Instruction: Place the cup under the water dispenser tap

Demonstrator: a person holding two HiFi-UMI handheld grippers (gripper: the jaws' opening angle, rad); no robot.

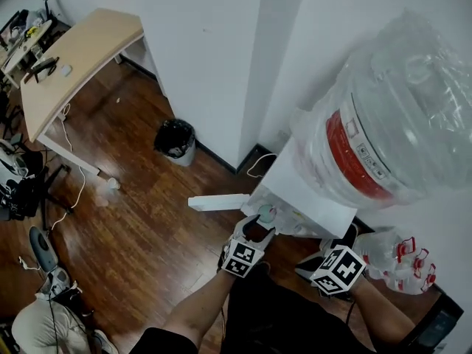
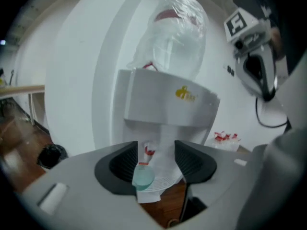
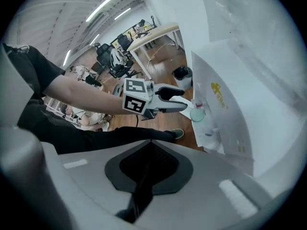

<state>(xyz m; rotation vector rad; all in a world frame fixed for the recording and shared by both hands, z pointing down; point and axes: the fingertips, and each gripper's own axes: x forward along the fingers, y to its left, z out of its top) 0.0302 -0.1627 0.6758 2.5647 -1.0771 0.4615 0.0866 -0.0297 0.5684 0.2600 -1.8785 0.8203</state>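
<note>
A small translucent teal cup [image 2: 143, 175] stands on the white drip tray [image 2: 168, 180] of the white water dispenser [image 2: 168, 102], right below the red tap [image 2: 149, 151]. From the head view the cup [image 1: 267, 215] shows at the dispenser's front, just beyond my left gripper [image 1: 254, 227]. That left gripper [image 2: 156, 159] hangs in front of the cup, slightly above it, its jaws parted with nothing between the pads. In the right gripper view the cup [image 3: 197, 114] is apart from the left gripper [image 3: 172, 97]. My right gripper [image 3: 144, 176] is shut and empty, off to the right [image 1: 335, 245].
A large plastic-wrapped water bottle [image 1: 398, 124] tops the dispenser. A black waste bin [image 1: 175, 139] stands by the wall, with a wooden desk [image 1: 74, 57] at the far left. A pack of red-and-white items [image 1: 404, 260] lies right of the dispenser. Cables run over the wooden floor.
</note>
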